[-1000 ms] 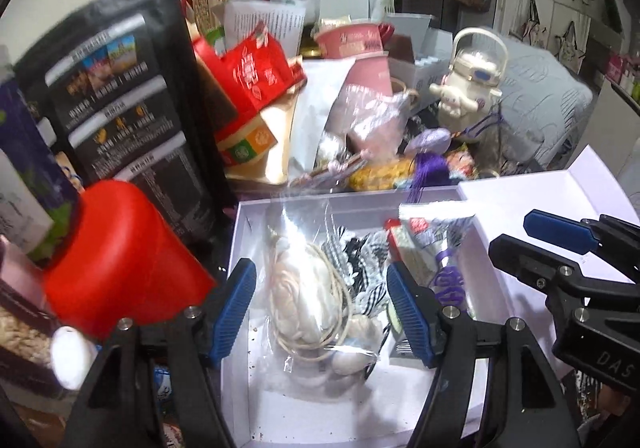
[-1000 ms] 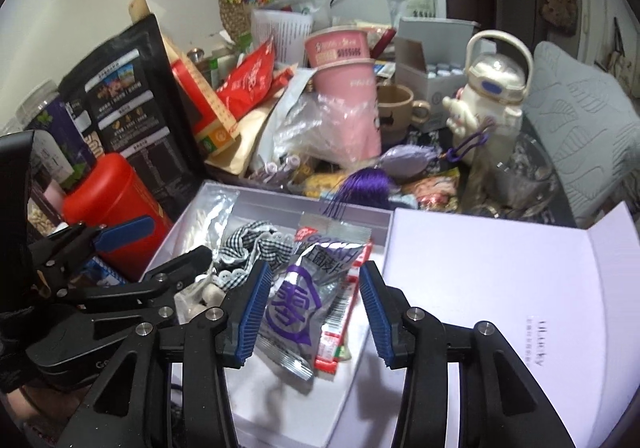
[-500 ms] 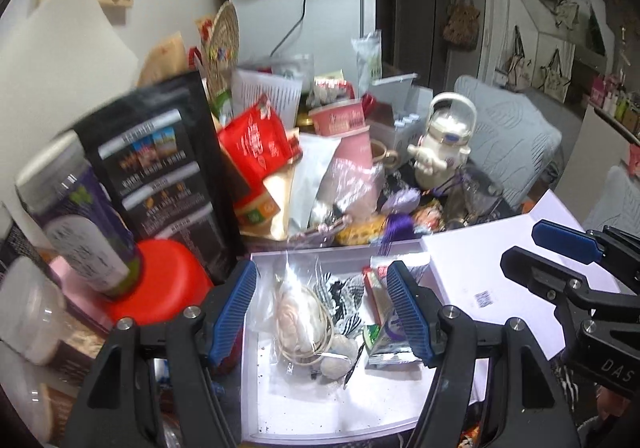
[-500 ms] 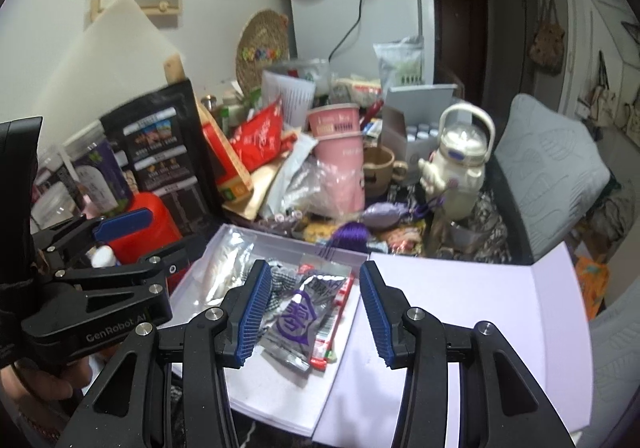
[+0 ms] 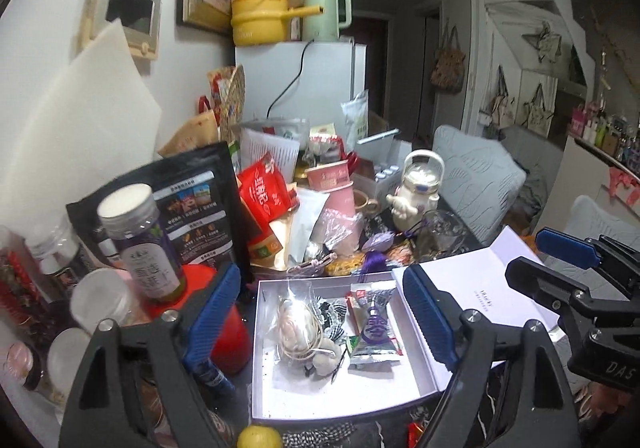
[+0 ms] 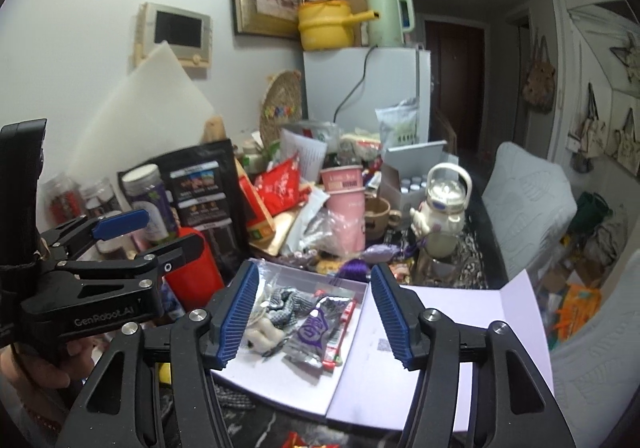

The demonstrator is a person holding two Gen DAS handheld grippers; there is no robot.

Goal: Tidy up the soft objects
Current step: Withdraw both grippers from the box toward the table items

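Left gripper (image 5: 320,312): hung above the box, jaws wide apart, held nothing.
Right gripper (image 6: 308,312): hung above the box too, jaws wide apart, held nothing.
White box (image 5: 340,404): sat near, lid (image 6: 448,328) flapped open to the right.
Done, by the look of it: soft things already in the box.
In the box: one clear bag with a cream plush (image 5: 298,328), one checked cloth (image 5: 330,314), one purple packet (image 5: 374,332), one red packet (image 6: 340,330).
Left to do, maybe: purple pouch (image 5: 378,242) and purple tassel (image 5: 374,262), just past the far wall.
Far clutter: two pink cups (image 6: 346,204), one red tub (image 6: 196,268).
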